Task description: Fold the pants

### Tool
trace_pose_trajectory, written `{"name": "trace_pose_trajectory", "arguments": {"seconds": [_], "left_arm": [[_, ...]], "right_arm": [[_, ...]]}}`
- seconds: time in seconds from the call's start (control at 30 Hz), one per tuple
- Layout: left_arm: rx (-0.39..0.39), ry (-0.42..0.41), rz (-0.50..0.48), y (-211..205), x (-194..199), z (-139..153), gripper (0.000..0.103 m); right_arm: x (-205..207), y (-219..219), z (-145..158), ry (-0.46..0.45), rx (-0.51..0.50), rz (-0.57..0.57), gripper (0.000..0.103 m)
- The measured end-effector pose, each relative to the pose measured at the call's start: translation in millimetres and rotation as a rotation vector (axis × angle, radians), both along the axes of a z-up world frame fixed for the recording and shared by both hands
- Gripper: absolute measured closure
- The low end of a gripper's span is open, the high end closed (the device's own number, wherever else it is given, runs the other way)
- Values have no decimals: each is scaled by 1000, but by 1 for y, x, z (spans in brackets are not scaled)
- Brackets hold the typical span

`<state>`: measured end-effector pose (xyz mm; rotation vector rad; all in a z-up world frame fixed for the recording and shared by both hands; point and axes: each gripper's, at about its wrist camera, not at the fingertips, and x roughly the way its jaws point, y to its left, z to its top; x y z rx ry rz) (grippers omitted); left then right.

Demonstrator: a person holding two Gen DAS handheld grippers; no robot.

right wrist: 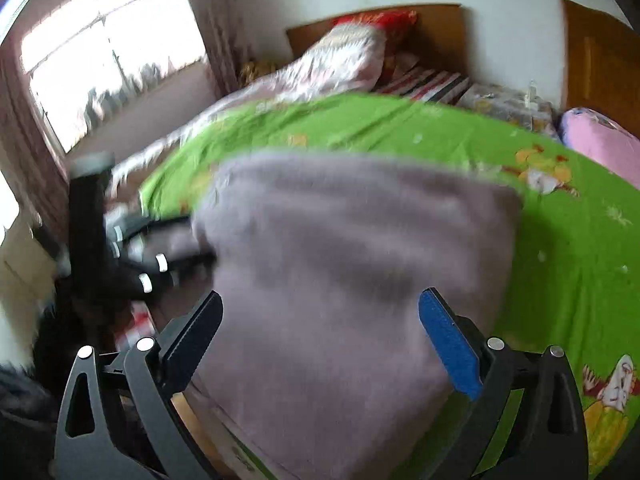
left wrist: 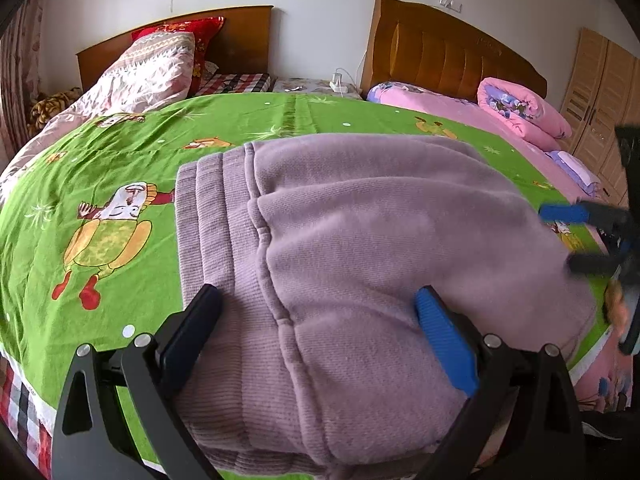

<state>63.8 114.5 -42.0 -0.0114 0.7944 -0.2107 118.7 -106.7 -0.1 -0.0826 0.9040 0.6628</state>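
Observation:
Mauve ribbed pants (left wrist: 360, 264) lie folded in a thick stack on the green cartoon bedspread (left wrist: 120, 168), waistband at the left. My left gripper (left wrist: 316, 308) stands open just above the near edge of the stack, nothing pinched between its fingers. The right gripper (left wrist: 560, 236) shows at the right edge of the left wrist view, beside the stack's right side. In the blurred right wrist view the right gripper (right wrist: 320, 312) is open over the pants (right wrist: 352, 264), and the left gripper (right wrist: 132, 256) appears at the left.
A pink quilt roll (left wrist: 520, 108) lies on the pink bed at the right. A patterned duvet (left wrist: 132, 80) and red pillow (left wrist: 200, 32) sit at the far left. A wardrobe (left wrist: 600, 92) stands right; a window (right wrist: 100, 52) is left.

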Motion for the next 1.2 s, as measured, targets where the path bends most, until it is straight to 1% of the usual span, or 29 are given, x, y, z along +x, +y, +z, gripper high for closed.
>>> {"name": "trace_pose_trajectory", "arguments": {"seconds": [0.03, 0.1, 0.13, 0.2, 0.23, 0.27, 0.33, 0.37, 0.4, 0.43, 0.5, 0.57, 0.6, 0.63, 0.67, 0.7, 0.73, 0.77, 0.83, 0.87, 0.9, 0.93, 0.97, 1.0, 1.03, 1.07, 1.1, 1.13, 1.2], "left_arm": [[3, -1, 0, 0, 0, 0, 5], [9, -2, -1, -1, -1, 0, 5], [11, -2, -1, -1, -1, -1, 5], [9, -2, 0, -1, -1, -1, 5], [10, -4, 1, -1, -1, -1, 5], [12, -5, 1, -2, -1, -1, 5], [17, -7, 4, -3, -1, -1, 4], [19, -7, 6, -4, -1, -1, 4], [21, -6, 8, -5, -1, -1, 3], [24, -4, 9, -5, 0, -2, 3], [32, -1, 10, -7, 0, -2, 2], [34, 1, 11, -6, 1, -2, 2], [34, 2, 11, -6, 1, -2, 2], [34, 2, 11, -7, 1, -1, 2], [36, 9, 13, -7, 1, 0, 2], [39, 19, 15, -7, 1, 2, 3], [36, 27, 18, -6, 0, 8, 3], [6, 33, 15, -4, -2, 18, 3], [-118, 16, -22, 4, -3, 40, 3], [-215, -1, -52, 9, -1, 55, 3], [-287, -9, -76, 12, 5, 67, 3], [-345, -15, -98, 11, 16, 80, 2], [-355, -20, -108, 8, 25, 87, 2], [-351, -20, -115, 2, 36, 91, 2], [-335, 6, -118, -5, 55, 90, 2], [-324, 36, -114, -10, 68, 86, 2], [-303, 74, -101, -15, 85, 79, 2], [-261, 104, -76, -18, 103, 70, 2], [-196, 123, -48, -21, 120, 57, 2]], "right_arm": [[0, -4, -8, 4, -21, -34, 7], [-6, -18, -6, 0, 52, -71, 7], [-11, -21, -2, -6, 47, -104, 7], [-23, -18, 6, -51, -12, -136, 7], [-32, -19, 11, -84, -28, -135, 7], [-39, -20, 12, -96, -9, -123, 7], [-53, -21, 4, -66, 73, -60, 7], [-57, -19, -1, -58, 84, -43, 6], [-61, -17, -8, -69, 62, -41, 5], [-63, -14, -16, -78, 16, -40, 4], [-65, -14, -23, -93, -7, -36, 4], [-64, -19, -25, -60, -16, -48, 4], [-60, -23, -30, -11, -21, -61, 5], [-55, -30, -35, 35, -6, -75, 5], [-54, -39, -34, 57, 22, -88, 5], [-54, -46, -30, 50, 39, -104, 5], [-56, -51, -19, 14, 40, -108, 5], [-57, -52, -9, -21, 32, -101, 5], [-53, -52, 14, -97, 18, -70, 5], [-47, -51, 24, -125, 26, -62, 5], [-36, -49, 33, -146, 40, -59, 5], [-22, -47, 42, -155, 70, -53, 5], [-8, -45, 48, -150, 110, -45, 5], [8, -42, 51, -133, 156, -36, 5], [31, -37, 53, -90, 203, -27, 5], [47, -31, 50, -56, 225, -23, 5], [61, -24, 47, -28, 237, -22, 5], [78, -12, 44, 3, 244, -11, 5], [100, 1, 34, 54, 244, 20, 5]]}}
